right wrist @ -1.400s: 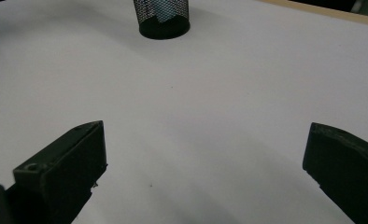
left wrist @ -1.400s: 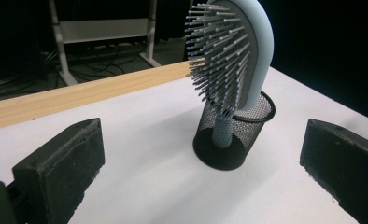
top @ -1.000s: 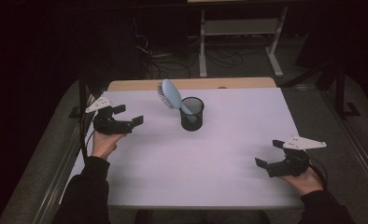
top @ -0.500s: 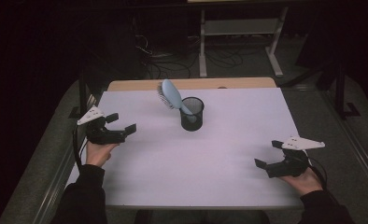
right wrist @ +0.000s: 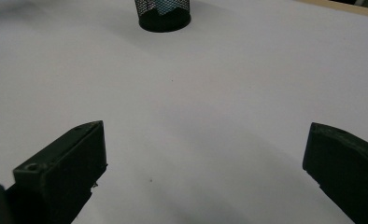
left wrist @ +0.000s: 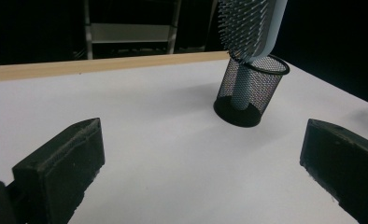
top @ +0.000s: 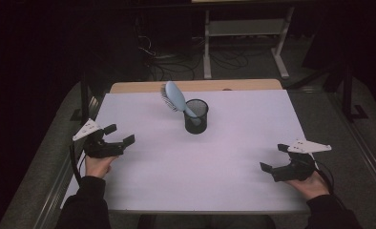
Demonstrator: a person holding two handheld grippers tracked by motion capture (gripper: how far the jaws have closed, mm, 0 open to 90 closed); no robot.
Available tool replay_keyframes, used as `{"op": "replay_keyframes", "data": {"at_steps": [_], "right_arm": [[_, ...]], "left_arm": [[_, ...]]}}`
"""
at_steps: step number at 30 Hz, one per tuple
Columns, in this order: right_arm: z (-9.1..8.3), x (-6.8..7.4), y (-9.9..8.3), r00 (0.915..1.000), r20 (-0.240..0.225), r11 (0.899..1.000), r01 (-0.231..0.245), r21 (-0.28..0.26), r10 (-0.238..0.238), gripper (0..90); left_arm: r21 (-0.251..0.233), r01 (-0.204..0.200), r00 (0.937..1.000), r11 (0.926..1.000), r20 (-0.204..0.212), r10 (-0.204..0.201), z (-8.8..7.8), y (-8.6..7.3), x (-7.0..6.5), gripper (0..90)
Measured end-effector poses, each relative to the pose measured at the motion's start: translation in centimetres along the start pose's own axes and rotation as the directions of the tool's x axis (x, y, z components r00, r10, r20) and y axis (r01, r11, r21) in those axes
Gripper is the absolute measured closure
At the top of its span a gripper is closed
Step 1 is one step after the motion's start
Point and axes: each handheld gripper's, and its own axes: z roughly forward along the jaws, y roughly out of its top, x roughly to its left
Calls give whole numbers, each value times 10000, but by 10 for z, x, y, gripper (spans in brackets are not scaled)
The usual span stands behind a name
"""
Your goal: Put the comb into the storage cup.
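A black mesh cup [top: 196, 116] stands upright on the white table [top: 200, 162] near its far middle. A light blue hairbrush [top: 174, 97] leans in it handle down, head tilted to the left. In the left gripper view the cup [left wrist: 248, 91] and brush [left wrist: 250, 25] lie ahead and to the right. My left gripper [top: 119, 135] rests open at the table's left edge, nothing between its jaws. My right gripper [top: 275, 157] stands open near the front right corner, also empty. The cup's base [right wrist: 163, 13] shows far ahead in the right gripper view.
A wooden strip [top: 195, 86] runs along the table's far edge. Beyond it stand a metal shelf frame [top: 243, 33] and cables on the dark floor. A dark rail [top: 52, 191] borders the table's left side.
My left gripper has drawn back toward the front left edge of the table, away from the cup. The right gripper, cup and brush have stayed put.
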Motion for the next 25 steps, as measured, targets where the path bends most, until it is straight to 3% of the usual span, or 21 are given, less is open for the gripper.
{"op": "replay_keyframes", "data": {"at_steps": [9,15,20,25], "right_arm": [[1,0,0,10000,19,10000,-32,31,32,0],[1,-1,-1,10000,5,10000,-48,46,48,0],[2,-1,-1,9999,22,9999,-111,86,111,0],[4,-2,-1,9999,3,9999,-139,98,139,0]], "left_arm": [[-289,30,9994,9996,-338,-40,-18,-21,1,0],[-111,-184,9975,9998,-679,176,-30,-34,-3,0],[-272,-251,9968,9993,-765,230,-37,-41,-3,0],[-102,-638,9954,9979,-717,629,-39,-43,-7,0]]}}
